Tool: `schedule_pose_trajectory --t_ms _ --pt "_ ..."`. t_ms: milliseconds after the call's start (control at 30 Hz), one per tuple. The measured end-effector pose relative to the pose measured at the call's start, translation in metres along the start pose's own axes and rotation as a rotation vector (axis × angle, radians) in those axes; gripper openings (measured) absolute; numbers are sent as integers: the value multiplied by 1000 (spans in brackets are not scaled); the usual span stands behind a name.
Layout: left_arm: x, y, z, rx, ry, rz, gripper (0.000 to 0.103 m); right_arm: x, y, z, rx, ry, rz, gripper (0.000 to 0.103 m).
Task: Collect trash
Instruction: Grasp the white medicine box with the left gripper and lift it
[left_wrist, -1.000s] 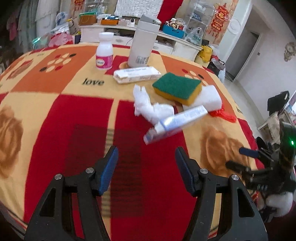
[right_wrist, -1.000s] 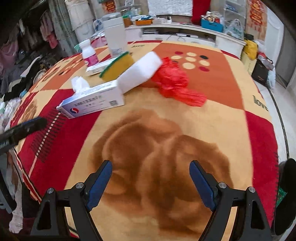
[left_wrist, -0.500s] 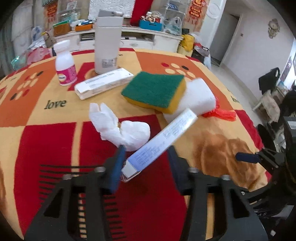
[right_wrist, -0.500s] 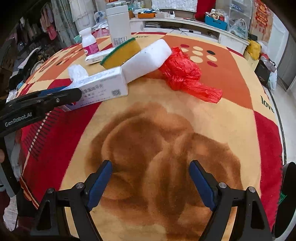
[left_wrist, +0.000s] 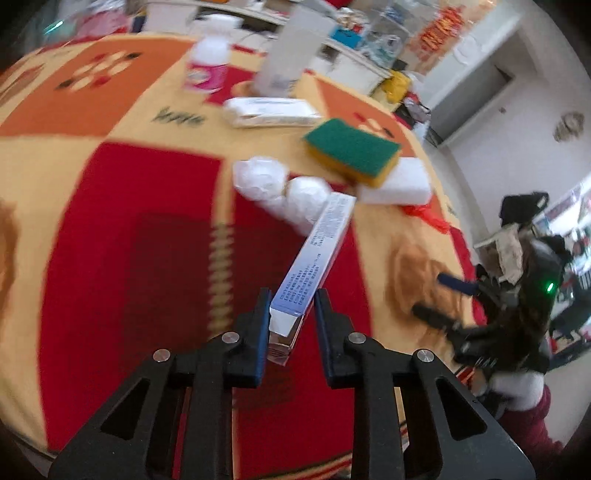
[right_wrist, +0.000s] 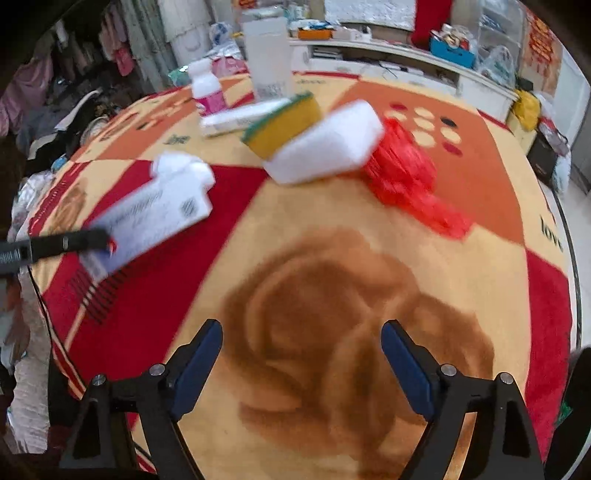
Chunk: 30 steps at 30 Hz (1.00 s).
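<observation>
My left gripper (left_wrist: 291, 314) is shut on the near end of a long white-and-blue carton (left_wrist: 317, 254), whose far end points toward a crumpled white tissue (left_wrist: 280, 188). The right wrist view shows that carton (right_wrist: 147, 218) with one left finger (right_wrist: 66, 242) against it. A crumpled red plastic bag (right_wrist: 406, 177) lies beside a white foam block (right_wrist: 325, 147). My right gripper (right_wrist: 303, 347) hovers open over the brown rose print with nothing between its jaws, which are still spreading slightly. It also shows in the left wrist view (left_wrist: 441, 299), at the table's right edge.
A patterned blanket (left_wrist: 129, 240) covers the table. Farther back lie a green-and-yellow sponge (left_wrist: 351, 151), a second white carton (left_wrist: 269, 112), a pink-labelled bottle (left_wrist: 207, 62) and a tall white container (left_wrist: 291, 48). Shelves and clutter line the room behind.
My left gripper moved forward onto the carton and closed on its near end, and the carton's end has come up. The right gripper barely shifted.
</observation>
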<state>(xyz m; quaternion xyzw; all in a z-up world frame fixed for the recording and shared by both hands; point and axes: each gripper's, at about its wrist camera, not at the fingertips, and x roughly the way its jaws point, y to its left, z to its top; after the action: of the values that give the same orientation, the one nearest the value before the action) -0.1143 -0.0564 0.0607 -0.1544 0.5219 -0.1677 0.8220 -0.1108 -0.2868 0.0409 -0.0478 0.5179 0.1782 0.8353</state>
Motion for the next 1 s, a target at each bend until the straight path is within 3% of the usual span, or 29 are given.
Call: schedule_pose_trajectory --t_ms 233,300,333,400,433,567,667,833,1000 --pt "-22 25 -23 -36 -15 83 23 12 29 29 -47 -14 39 87" --pt "-29 26 -26 -30 -31 93 27 14 35 33 -50 -14 50 87" --pt "-32 28 -26 -23 -43 99 33 15 36 34 -51 -13 53 87" --pt "-37 32 -25 -24 -64 102 62 17 41 36 -55 -11 61 87" --pt "-41 34 -24 -31 -82 91 65 18 43 38 -54 -11 65 87" --pt "-37 29 -16 13 -88 91 66 20 45 41 -40 -9 60 87" --pt "-26 15 -13 107 -78 132 66 19 41 44 -21 -8 43 87" --pt "-2 -8 -19 238 -15 86 66 17 39 48 3 -11 38 87" --pt "21 -25 -28 369 39 86 66 25 38 51 17 10 24 87"
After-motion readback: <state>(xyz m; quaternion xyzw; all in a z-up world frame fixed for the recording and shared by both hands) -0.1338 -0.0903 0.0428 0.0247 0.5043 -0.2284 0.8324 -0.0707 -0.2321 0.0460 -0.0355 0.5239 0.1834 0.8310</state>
